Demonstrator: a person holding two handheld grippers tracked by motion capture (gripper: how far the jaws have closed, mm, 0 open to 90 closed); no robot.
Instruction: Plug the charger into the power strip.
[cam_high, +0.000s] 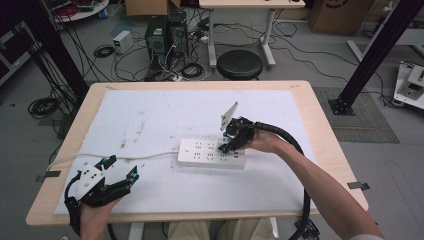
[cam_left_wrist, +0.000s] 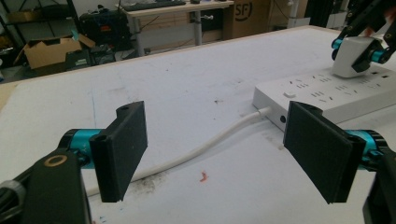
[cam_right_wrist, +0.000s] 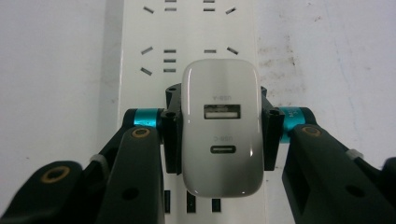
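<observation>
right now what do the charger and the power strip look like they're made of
Charger: looks like glossy white moulded plastic; light glints along its rounded edges, and its two ports seem metal-lined. Power strip: also white plastic by the look, duller, with smooth flat faces and cut socket slots. The right tongs clamp the charger.

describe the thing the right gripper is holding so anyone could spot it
On the white table mat lies a white power strip. Over its right part, the right gripper clamps a small white charger, a rounded block with two USB ports on its face.
</observation>
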